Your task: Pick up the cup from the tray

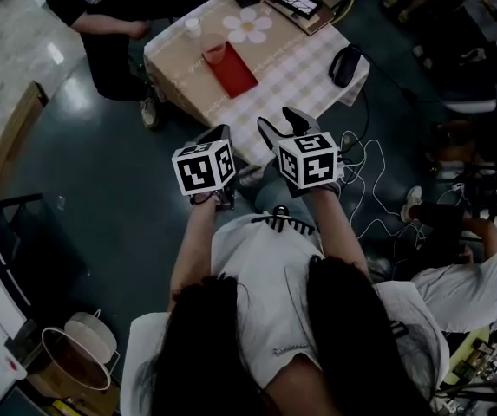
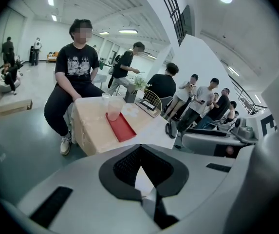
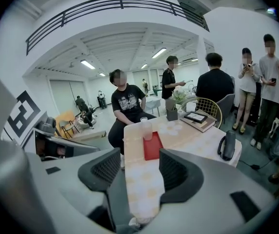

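A translucent cup (image 1: 214, 55) stands upright at the far end of a red tray (image 1: 234, 74) on the checked table. It shows in the left gripper view as the cup (image 2: 115, 108) on the tray (image 2: 122, 127), and in the right gripper view as the cup (image 3: 147, 129) on the tray (image 3: 153, 147). Both grippers hover short of the table's near corner, well away from the cup. My left gripper (image 1: 216, 134) (image 2: 140, 147) has its tips together and holds nothing. My right gripper (image 1: 283, 126) (image 3: 140, 167) is open, with only tablecloth showing between its pads.
A smaller cup (image 1: 193, 27) stands behind the tray, beside a flower-shaped mat (image 1: 248, 24). A book with a tablet (image 1: 298, 5), a plant pot (image 3: 171, 112) and a black handset (image 1: 345, 65) share the table. A person (image 1: 109, 16) sits at the far left side. Cables (image 1: 365, 180) lie on the floor.
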A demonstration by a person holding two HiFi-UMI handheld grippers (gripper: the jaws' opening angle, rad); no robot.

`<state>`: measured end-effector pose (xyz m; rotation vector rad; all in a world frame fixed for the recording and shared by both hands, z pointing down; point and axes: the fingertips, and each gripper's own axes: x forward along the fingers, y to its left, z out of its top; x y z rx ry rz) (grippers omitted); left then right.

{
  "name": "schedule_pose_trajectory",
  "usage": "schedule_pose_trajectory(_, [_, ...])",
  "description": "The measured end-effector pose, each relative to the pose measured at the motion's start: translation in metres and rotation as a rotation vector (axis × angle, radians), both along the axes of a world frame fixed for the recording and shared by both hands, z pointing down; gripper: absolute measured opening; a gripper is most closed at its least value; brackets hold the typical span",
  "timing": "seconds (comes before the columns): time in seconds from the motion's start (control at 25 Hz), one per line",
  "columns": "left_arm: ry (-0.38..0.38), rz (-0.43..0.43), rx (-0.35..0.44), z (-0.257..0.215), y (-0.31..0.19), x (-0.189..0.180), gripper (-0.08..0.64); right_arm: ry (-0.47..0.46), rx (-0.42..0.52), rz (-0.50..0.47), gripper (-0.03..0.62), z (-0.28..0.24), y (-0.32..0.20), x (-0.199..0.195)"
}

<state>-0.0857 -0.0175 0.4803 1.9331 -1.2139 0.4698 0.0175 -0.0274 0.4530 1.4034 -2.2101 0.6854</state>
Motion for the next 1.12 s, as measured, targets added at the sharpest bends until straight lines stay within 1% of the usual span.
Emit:
schedule_pose_trajectory(0.12, [-0.003, 0.004, 0.002, 0.001, -0.007, -0.003, 0.003, 0.002, -0.001, 0.006, 0.235, 0.001, -0.006, -0.002])
schedule_pose_trajectory(0.24, [-0.004, 0.011, -0.002, 0.003, -0.012, -0.003, 0.003, 0.026, -0.024, -0.005, 0.239, 0.009, -0.014, -0.001])
schedule_pose_trajectory(0.36, [-0.005, -0.004, 0.005, 0.002, -0.020, -0.006, 0.004, 0.029, -0.019, -0.020, 0.252, 0.009, -0.025, -0.004])
schedule_pose_trajectory(0.44, [-0.005, -0.023, 0.011, 0.001, -0.028, -0.008, 0.003, 0.026, -0.006, -0.039, 0.259, 0.007, -0.035, -0.007])
schedule_pose_trajectory(0.68, [-0.017, -0.057, 0.011, 0.003, -0.054, -0.014, 0.003, 0.019, 0.014, -0.092, 0.308, 0.008, -0.074, -0.021])
schedule_pose_trajectory(0.96, [-0.028, -0.111, -0.031, 0.015, -0.088, -0.022, 0.003, 0.034, 0.026, -0.185, 0.357, 0.015, -0.125, -0.041])
schedule_pose_trajectory(1.12, [-0.034, -0.142, -0.051, 0.020, -0.111, -0.023, 0.003, 0.040, 0.007, -0.228, 0.362, 0.023, -0.153, -0.046])
